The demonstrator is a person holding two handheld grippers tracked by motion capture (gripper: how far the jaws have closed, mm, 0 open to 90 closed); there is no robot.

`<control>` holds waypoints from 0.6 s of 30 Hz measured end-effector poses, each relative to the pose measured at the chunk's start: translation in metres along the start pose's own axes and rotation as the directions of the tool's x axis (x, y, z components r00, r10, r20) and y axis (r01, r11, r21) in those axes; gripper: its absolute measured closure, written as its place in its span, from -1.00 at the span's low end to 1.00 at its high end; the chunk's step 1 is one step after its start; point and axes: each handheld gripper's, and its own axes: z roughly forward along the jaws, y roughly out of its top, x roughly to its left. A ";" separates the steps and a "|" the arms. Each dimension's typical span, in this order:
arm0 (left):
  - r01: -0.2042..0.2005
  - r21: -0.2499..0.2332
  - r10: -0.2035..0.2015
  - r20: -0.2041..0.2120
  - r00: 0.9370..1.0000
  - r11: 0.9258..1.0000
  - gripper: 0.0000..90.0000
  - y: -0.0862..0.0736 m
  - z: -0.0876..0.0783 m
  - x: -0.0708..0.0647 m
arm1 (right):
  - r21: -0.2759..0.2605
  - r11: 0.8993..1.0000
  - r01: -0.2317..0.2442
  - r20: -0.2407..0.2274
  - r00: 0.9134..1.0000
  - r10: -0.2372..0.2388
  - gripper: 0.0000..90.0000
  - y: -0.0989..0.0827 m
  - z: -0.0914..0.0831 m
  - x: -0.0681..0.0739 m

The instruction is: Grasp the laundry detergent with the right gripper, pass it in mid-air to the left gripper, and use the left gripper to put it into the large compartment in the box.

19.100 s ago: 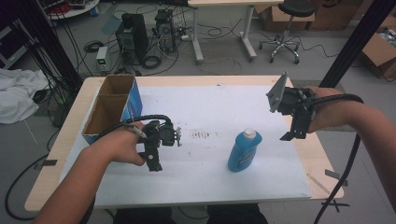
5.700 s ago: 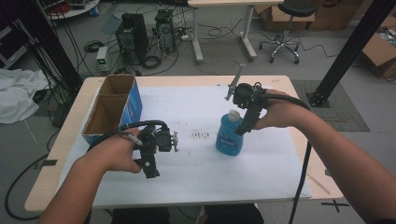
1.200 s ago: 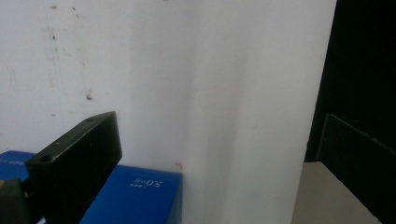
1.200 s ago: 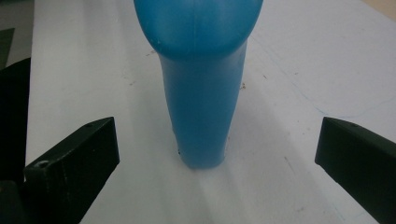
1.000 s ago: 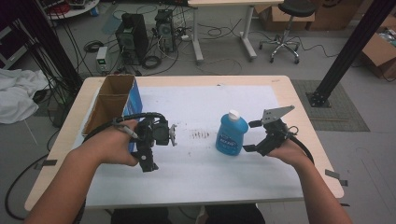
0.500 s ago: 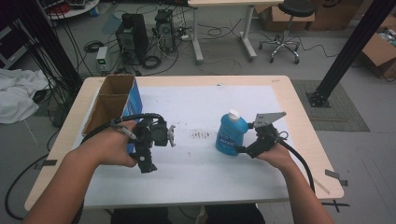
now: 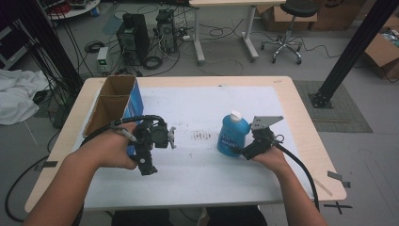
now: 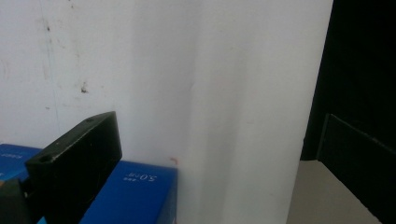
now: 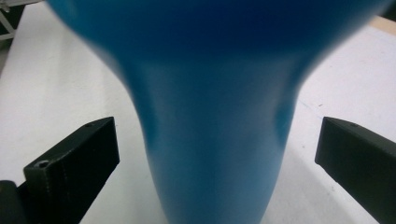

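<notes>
The bottle (image 7: 232, 137) is blue with a white cap and a label printed in white. The box (image 7: 111, 104) at far left is brown cardboard inside, blue outside. The table (image 7: 301, 122) is light wood under a white sheet (image 7: 244, 99) carrying dark smudges.

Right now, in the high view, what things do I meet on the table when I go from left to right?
Open cardboard box → left tongs → dark scuff marks on the white table cover → blue bottle with white cap → right tongs, open at the bottle's side.
</notes>
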 end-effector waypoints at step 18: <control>0.005 0.001 -0.005 0.000 1.000 1.000 -0.99 -0.002 0.001 0.000 | -0.059 0.998 -0.002 0.008 1.000 0.002 -0.95 -0.004 0.011 0.002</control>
